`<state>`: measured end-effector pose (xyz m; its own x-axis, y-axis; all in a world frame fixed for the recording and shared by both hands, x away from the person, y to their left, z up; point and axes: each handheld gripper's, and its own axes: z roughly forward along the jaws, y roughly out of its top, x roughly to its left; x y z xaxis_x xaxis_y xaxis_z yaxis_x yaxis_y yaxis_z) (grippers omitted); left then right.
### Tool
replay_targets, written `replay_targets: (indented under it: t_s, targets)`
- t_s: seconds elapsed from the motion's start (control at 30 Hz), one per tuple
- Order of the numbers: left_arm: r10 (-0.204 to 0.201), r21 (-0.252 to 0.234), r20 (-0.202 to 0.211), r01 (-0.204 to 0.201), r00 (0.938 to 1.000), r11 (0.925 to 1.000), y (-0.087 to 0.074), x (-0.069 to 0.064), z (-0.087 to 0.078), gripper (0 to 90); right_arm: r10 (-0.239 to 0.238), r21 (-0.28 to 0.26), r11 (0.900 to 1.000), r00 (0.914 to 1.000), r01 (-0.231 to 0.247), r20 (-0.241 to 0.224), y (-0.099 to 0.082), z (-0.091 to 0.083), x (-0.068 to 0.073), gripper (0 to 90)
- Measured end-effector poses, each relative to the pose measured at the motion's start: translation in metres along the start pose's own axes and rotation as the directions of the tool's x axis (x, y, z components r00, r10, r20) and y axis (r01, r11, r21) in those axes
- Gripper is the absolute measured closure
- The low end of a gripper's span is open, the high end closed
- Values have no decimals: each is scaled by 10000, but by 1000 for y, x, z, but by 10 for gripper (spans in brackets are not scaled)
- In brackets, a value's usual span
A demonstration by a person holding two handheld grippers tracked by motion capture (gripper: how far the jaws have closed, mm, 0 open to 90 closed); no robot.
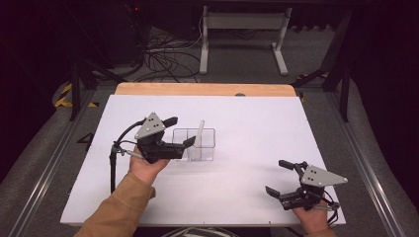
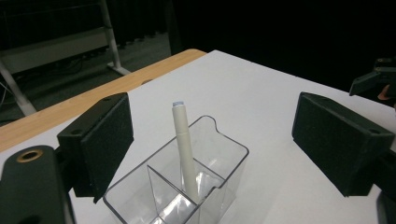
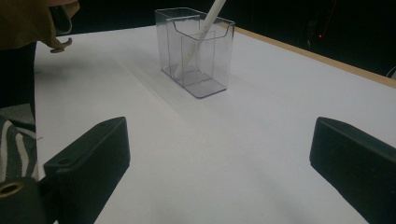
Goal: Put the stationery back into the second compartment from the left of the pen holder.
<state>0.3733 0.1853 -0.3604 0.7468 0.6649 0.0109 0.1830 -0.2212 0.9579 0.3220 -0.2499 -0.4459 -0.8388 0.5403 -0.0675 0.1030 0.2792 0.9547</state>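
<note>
Nearest to the high camera, at the bottom edge, come two forearms; the left one wears a tan sleeve [image 1: 118, 207]. Each hand holds a hand-held gripper. On the left hand-held gripper [image 1: 181, 131] the jaws stand wide open and hold nothing, and it hovers just beside the left side of a clear plastic holder [image 1: 194, 144]. One jaw tip is close to the holder's wall, but I cannot tell if it touches. On the right hand-held gripper [image 1: 278, 176] the jaws are also spread wide and empty, and it is low at the front right of the desk [image 1: 257, 123], well apart from the holder.

That holder stands upright near the middle of the white desk surface. It has inner dividers (the left gripper view shows them well). A white pen [image 2: 184, 147] leans inside one compartment, and its tip rises above the rim.

No brand, label or writing can be read on the pen, the holder or the grippers.
</note>
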Motion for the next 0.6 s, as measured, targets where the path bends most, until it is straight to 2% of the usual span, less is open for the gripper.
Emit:
replay_targets:
  t_s: [0.37,0.5,0.6]
  targets:
    - [262,-77,254,-260,9993,9996,1,0,-20,122,-10,34,10000,10000,10,54,-1,-2,3,55]
    - [714,-52,331,-713,9969,9974,-3,-1,-28,99,-3,-8,10000,10000,3,71,-1,-3,2,55]
    - [589,-64,453,-587,9972,9983,-7,2,-37,82,-25,-13,10000,10000,25,50,-1,-2,3,55]
